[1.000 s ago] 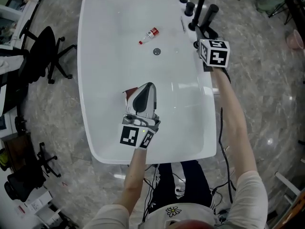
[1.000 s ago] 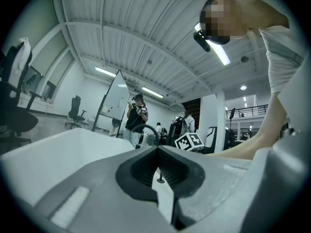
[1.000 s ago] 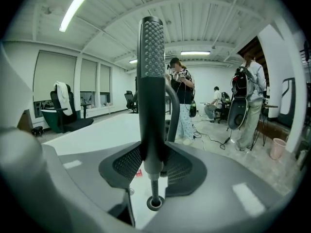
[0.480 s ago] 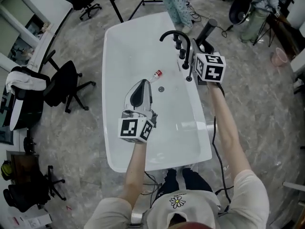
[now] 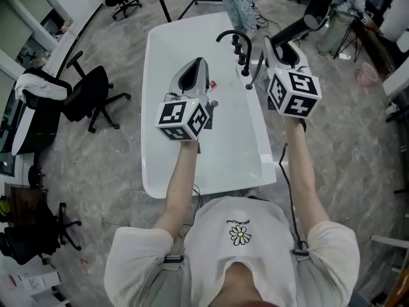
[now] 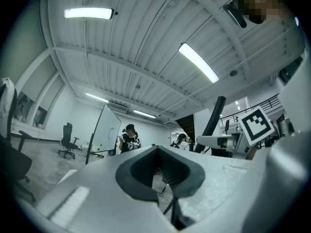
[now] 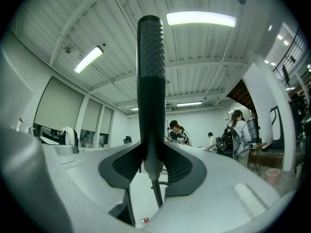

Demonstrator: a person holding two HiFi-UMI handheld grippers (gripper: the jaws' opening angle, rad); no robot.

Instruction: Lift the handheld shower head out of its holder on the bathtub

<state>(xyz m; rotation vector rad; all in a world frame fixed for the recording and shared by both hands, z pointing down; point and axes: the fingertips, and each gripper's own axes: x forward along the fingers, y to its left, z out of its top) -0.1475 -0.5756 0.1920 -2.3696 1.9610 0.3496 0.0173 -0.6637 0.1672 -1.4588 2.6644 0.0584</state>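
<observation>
At the near edge of the head view, the person's two forearms reach out over the white oval bathtub. The left gripper hangs above the basin at about 11 o'clock from the person's chest. Its own view shows the left gripper with its jaws drawn together and nothing between them.

The right gripper is at about 1 o'clock, raised over the tub's right rim. In its own view the right gripper is clenched on the lower end of the slim black stick-shaped handheld shower head, with a dark ribbed pad pressed to each side. The wand's long axis runs straight along the jaws, from 6 o'clock up to 12 o'clock, and the dark ribbed hose trails down from its bottom end. A small red-and-white bottle lies far below on the tub floor.

In the head view the shower head slants away from the gripper toward 1 o'clock — out past the rim and over the stone floor. It stands apart from the black curved faucet at 11 o'clock of the gripper. I cannot pick out the holder with certainty among the rim fittings. By my reading the wand is already clear of it, so only the hose ties it to the tub. Any further lift would best follow the wand's axis — the right hand alone has it.
</observation>
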